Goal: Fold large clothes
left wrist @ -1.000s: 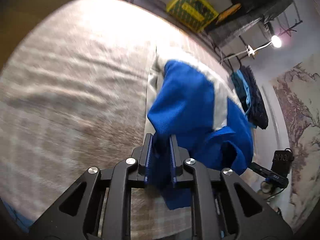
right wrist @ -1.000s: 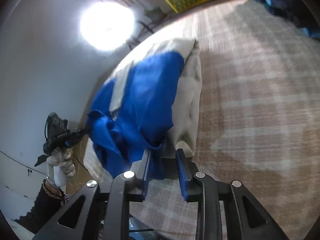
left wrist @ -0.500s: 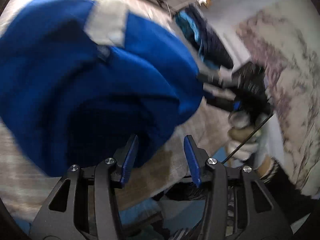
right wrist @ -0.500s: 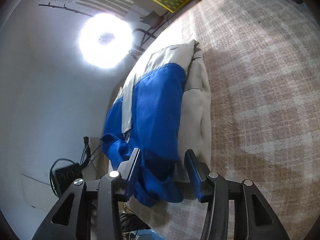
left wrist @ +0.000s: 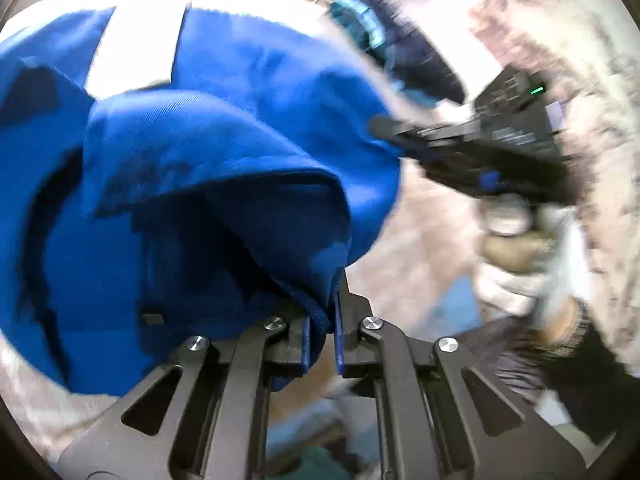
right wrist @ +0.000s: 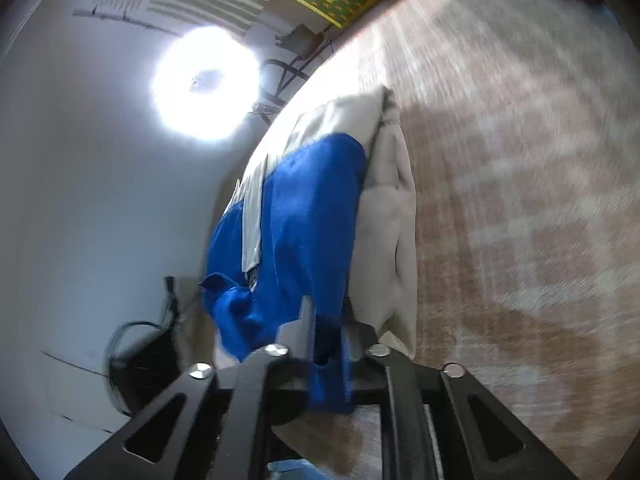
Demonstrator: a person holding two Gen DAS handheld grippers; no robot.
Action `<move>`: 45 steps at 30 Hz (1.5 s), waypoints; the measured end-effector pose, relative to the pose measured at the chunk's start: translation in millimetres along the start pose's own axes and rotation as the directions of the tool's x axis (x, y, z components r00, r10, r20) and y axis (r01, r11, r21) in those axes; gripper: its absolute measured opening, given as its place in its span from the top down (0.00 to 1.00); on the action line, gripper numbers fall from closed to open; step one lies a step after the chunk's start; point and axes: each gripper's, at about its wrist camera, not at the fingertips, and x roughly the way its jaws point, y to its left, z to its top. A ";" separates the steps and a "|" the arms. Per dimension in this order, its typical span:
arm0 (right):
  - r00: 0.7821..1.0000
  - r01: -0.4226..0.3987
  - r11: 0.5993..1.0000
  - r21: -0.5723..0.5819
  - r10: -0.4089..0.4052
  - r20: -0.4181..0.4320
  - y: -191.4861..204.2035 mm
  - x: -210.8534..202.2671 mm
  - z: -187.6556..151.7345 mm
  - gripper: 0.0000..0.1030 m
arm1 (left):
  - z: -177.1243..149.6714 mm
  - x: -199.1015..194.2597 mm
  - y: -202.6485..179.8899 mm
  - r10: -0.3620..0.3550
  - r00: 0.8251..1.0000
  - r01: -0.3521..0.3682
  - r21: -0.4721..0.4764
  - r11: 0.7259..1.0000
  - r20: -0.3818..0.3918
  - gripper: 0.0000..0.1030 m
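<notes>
We have both grippers clamped on the blue and pale grey fabric garment (left wrist: 224, 132), which lies bunched on the beige checked woven cloth surface (right wrist: 520, 200)

In our left wrist view, the left gripper (left wrist: 321, 332) has just been closing and now pinches a folded blue hem between its blue pads; to the right, our gloved hand (left wrist: 516, 264) carries the other black tool. In our right wrist view, a bright round lamp (right wrist: 206, 84) glares at the left; the right gripper (right wrist: 326, 344), its jaws just closed too, grips a blue edge of the garment, whose grey part rests on the cloth surface to the right
</notes>
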 end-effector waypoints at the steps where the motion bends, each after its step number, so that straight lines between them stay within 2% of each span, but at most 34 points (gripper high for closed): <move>1: 1.000 0.010 0.999 -0.033 -0.009 0.018 6.8 -6.2 0.7 0.97 | -1.4 -14.2 -1.8 -0.021 1.000 0.020 0.012 1.000 0.018 0.95; 4: 0.999 0.037 0.992 -0.118 -0.034 0.026 19.6 -12.7 0.7 0.98 | -7.3 -24.7 5.5 -0.036 0.999 0.036 0.009 0.999 0.021 0.95; 6: 0.995 0.097 0.986 -0.137 -0.098 -0.002 18.1 -0.4 -3.9 0.99 | -13.6 -6.6 18.3 0.004 1.000 -0.004 -0.007 1.000 -0.028 0.96; 9: 0.959 0.270 0.934 -0.234 -0.283 -0.024 18.6 25.7 -11.3 0.99 | -15.9 23.3 13.6 0.072 0.994 -0.069 0.034 0.997 -0.084 0.96; 12: 0.926 0.366 0.869 -0.333 -0.375 0.040 32.7 25.4 -13.2 0.97 | -11.3 21.6 8.5 0.077 0.994 -0.072 0.064 0.995 -0.077 0.96; 13: 0.926 0.367 0.865 -0.341 -0.374 0.050 33.4 22.1 -13.4 0.97 | -9.1 16.9 7.5 0.066 0.995 -0.062 0.057 0.996 -0.069 0.96; 15: 0.946 0.322 0.901 -0.291 -0.322 0.050 29.3 14.6 -10.2 0.97 | -8.9 6.1 7.9 0.058 0.997 -0.055 0.058 0.997 -0.052 0.96; 17: 0.970 0.243 0.944 -0.224 -0.240 0.040 20.5 5.6 -8.5 0.95 | -7.7 2.5 9.4 0.053 0.998 -0.050 0.057 0.997 -0.045 0.96; 18: 0.978 0.208 0.957 -0.200 -0.207 0.029 16.9 3.1 -7.1 0.91 | -8.4 0.1 10.4 0.053 0.998 -0.051 0.057 0.997 -0.042 0.96; 20: 0.987 0.161 0.977 -0.141 -0.161 0.007 9.6 2.2 -4.2 0.74 | -11.0 8.6 8.9 0.052 0.998 -0.050 0.053 0.997 -0.042 0.96; 21: 0.991 0.136 0.984 -0.111 -0.135 0.014 6.7 2.1 -3.7 0.78 | -7.8 10.4 8.2 0.053 0.998 -0.050 0.053 0.997 -0.042 0.96; 22: 0.993 0.119 0.988 -0.103 -0.117 0.017 4.3 0.5 -5.1 0.96 | -7.4 8.9 8.1 0.052 0.998 -0.050 0.055 0.997 -0.042 0.96; 23: 0.994 0.108 0.988 -0.107 -0.107 0.013 5.8 -0.1 -4.0 0.98 | -7.3 7.2 7.4 0.050 0.998 -0.047 0.058 0.997 -0.043 0.96; 28: 0.976 0.219 0.929 -0.297 -0.209 0.066 44.4 -10.1 0.0 0.99 | -10.1 11.8 10.8 0.056 0.997 -0.052 0.068 0.996 -0.052 0.97; 30: 0.953 0.299 0.888 -0.350 -0.294 0.070 48.9 -2.9 -1.9 0.99 | -10.7 15.9 9.9 0.062 0.996 -0.057 0.070 0.996 -0.062 0.97; 31: 0.952 0.304 0.881 -0.362 -0.298 0.074 46.9 3.7 0.2 0.99 | -10.6 16.3 10.0 0.062 0.996 -0.058 0.068 0.996 -0.064 0.97; 33: 0.970 0.241 0.915 -0.323 -0.232 0.066 40.5 -3.8 0.1 0.93 | -10.0 14.0 10.7 0.058 0.997 -0.054 0.064 0.997 -0.059 0.97; 35: 0.980 0.200 0.949 -0.244 -0.188 0.073 25.2 -15.4 0.8 0.62 | -9.0 12.3 11.8 0.051 0.997 -0.048 0.057 0.997 -0.054 0.97; 36: 0.984 0.173 0.963 -0.208 -0.161 0.070 18.0 -19.4 0.8 0.61 | -8.7 12.2 12.0 0.050 0.997 -0.047 0.056 0.997 -0.053 0.97; 39: 0.991 0.130 0.978 -0.161 -0.126 0.036 6.3 -19.9 -3.8 0.62 | -7.6 13.5 10.2 0.052 0.997 -0.049 0.055 0.997 -0.055 0.97; 40: 0.992 0.126 0.979 -0.162 -0.124 0.025 6.3 -14.8 -5.3 0.68 | -7.3 14.2 9.4 0.055 0.997 -0.052 0.058 0.997 -0.054 0.97; 41: 0.994 0.112 0.980 -0.167 -0.112 0.011 8.0 -8.8 -7.7 0.92 | -7.0 14.9 9.1 0.058 0.997 -0.055 0.058 0.997 -0.052 0.97; 42: 0.994 0.104 0.976 -0.189 -0.109 -0.016 12.4 -2.7 -11.2 0.99 | -7.2 16.2 8.7 0.059 0.997 -0.056 0.056 0.997 -0.053 0.97; 44: 0.969 0.229 0.929 -0.291 -0.246 -0.023 23.7 7.4 -19.2 0.99 | -8.4 17.3 7.3 0.068 0.996 -0.064 0.060 0.996 -0.063 0.95; 45: 0.940 0.315 0.886 -0.341 -0.342 -0.021 26.9 13.6 -23.9 0.99 | -9.2 16.5 6.0 0.073 0.995 -0.069 0.062 0.996 -0.071 0.94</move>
